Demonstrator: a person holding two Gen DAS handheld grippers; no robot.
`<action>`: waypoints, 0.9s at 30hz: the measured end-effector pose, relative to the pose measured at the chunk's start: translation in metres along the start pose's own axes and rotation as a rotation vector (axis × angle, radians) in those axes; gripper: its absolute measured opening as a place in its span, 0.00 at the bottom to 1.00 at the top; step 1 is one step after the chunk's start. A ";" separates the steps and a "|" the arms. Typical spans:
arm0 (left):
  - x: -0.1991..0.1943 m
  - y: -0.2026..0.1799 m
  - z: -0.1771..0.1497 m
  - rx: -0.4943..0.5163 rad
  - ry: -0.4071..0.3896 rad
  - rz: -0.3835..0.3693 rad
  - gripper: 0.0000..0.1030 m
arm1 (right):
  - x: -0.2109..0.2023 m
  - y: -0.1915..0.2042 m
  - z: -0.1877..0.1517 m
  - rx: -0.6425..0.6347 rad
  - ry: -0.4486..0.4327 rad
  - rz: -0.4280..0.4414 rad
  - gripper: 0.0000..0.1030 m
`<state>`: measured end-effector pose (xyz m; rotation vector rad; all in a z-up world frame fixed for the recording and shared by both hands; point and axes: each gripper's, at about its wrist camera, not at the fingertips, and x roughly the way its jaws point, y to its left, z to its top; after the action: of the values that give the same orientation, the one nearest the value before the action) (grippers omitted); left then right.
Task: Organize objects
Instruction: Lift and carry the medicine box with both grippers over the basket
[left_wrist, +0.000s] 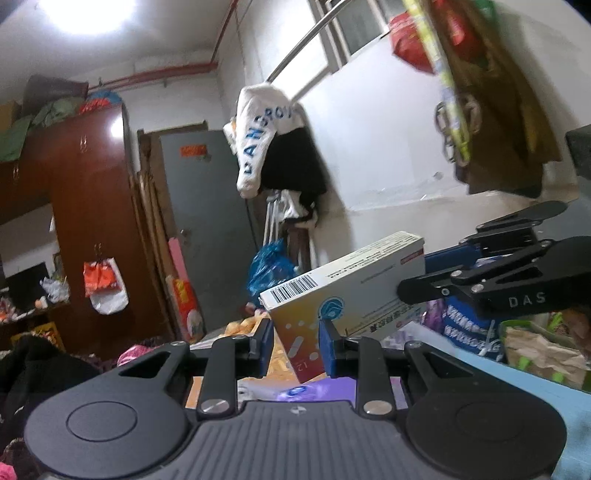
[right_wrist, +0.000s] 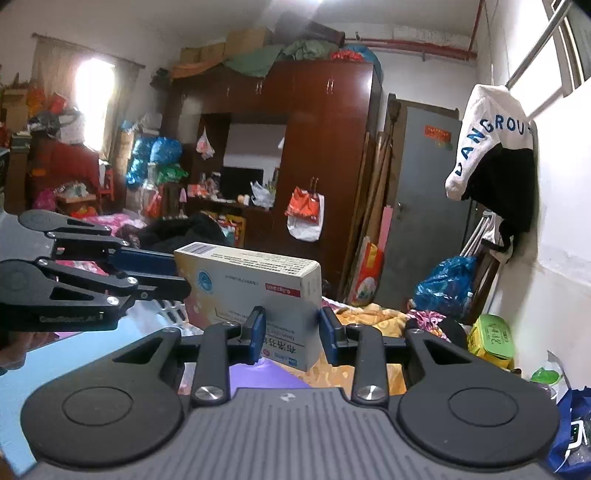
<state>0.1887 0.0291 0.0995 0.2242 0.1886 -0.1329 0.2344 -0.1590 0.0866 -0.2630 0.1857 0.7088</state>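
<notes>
A white and orange medicine box (left_wrist: 347, 291) with a barcode is held in the air between both grippers. My left gripper (left_wrist: 297, 341) has its blue pads on the box's near end. My right gripper comes in from the right in that view (left_wrist: 410, 291) and grips the box's far end. In the right wrist view the same box (right_wrist: 251, 288) sits between my right gripper's (right_wrist: 291, 336) pads, and the left gripper (right_wrist: 177, 277) holds its other end from the left. The box is tilted.
A brown wardrobe (right_wrist: 314, 147) and a grey door (right_wrist: 417, 206) stand behind. Clothes hang on the right wall (right_wrist: 491, 147). A cluttered bed lies below with a purple sheet (right_wrist: 269, 373), a green tin (right_wrist: 491, 336) and blue bags (right_wrist: 443, 284).
</notes>
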 end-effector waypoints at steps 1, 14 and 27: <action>0.005 0.003 0.000 -0.001 0.010 0.005 0.30 | 0.004 0.000 0.000 0.001 0.008 -0.002 0.34; 0.054 0.025 -0.012 -0.064 0.136 0.043 0.31 | 0.054 -0.005 -0.010 0.079 0.154 0.026 0.35; 0.061 0.031 -0.012 -0.085 0.168 0.045 0.36 | 0.063 -0.009 0.000 0.093 0.187 0.027 0.40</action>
<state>0.2505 0.0552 0.0827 0.1548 0.3549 -0.0611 0.2873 -0.1274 0.0721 -0.2379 0.3995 0.7003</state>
